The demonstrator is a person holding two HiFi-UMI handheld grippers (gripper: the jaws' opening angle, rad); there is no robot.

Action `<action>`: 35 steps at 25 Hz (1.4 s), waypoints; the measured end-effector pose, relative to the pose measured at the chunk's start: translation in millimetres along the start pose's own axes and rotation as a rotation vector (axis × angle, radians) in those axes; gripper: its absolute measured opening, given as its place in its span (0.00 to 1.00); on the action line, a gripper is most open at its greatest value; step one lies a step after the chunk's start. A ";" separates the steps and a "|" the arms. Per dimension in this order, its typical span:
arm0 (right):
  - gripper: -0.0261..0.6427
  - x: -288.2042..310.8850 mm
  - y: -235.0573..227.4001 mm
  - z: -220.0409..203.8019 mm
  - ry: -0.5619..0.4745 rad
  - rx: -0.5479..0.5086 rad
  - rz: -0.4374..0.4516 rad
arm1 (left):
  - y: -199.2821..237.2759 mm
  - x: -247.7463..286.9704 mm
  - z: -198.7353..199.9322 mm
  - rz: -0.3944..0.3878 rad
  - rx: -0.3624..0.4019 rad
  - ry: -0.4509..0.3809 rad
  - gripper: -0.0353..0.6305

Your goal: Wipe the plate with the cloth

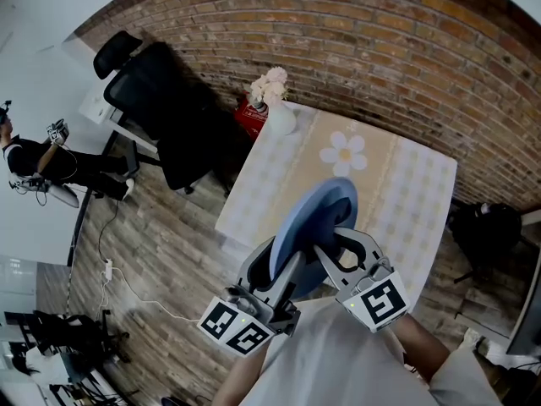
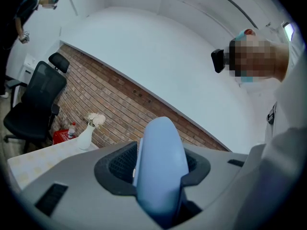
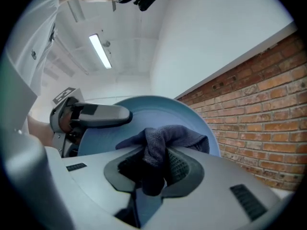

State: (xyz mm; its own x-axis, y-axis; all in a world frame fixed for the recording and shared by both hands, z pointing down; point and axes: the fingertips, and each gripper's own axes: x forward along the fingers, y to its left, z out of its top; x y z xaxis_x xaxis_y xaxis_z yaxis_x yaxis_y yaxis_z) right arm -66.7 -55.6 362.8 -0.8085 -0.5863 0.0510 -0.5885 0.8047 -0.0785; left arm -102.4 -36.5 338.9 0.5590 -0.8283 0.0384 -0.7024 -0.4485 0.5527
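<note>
A light blue plate is held up on edge above the near side of the table. My left gripper is shut on its lower rim; in the left gripper view the plate stands edge-on between the jaws. My right gripper is shut on a dark blue-grey cloth, which is bunched between the jaws and pressed against the plate's face. In the right gripper view the left gripper clamps the plate's far rim. The cloth is hard to make out in the head view.
The table, covered in a pale checked cloth, carries a flower-shaped mat and a white vase of flowers. A red object and a black office chair stand by the brick wall. A person is far left.
</note>
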 end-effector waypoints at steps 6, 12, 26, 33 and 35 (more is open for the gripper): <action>0.20 -11.0 -30.4 39.1 -0.090 0.015 -0.090 | 12.1 -2.5 -12.6 0.039 -0.049 0.022 0.33; 0.20 -1.1 -15.5 63.6 -0.148 -0.021 -0.038 | 12.8 -2.8 -13.0 0.030 -0.036 0.033 0.33; 0.20 4.5 -35.6 48.1 -0.093 0.035 -0.102 | -3.2 -8.0 -6.2 -0.007 0.041 0.027 0.33; 0.20 0.6 -63.8 38.5 -0.073 0.070 -0.166 | -5.9 -11.4 -0.1 -0.023 0.092 0.023 0.33; 0.20 0.2 -71.8 34.5 -0.061 0.091 -0.181 | -6.9 -12.0 2.8 -0.024 0.105 0.020 0.33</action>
State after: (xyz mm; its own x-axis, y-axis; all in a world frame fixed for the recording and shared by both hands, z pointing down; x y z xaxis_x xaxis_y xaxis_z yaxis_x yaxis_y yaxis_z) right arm -24.4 -116.7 334.0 -0.6865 -0.7271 0.0117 -0.7187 0.6759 -0.1630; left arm -105.5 -24.5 332.3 0.5843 -0.8104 0.0432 -0.7302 -0.5017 0.4638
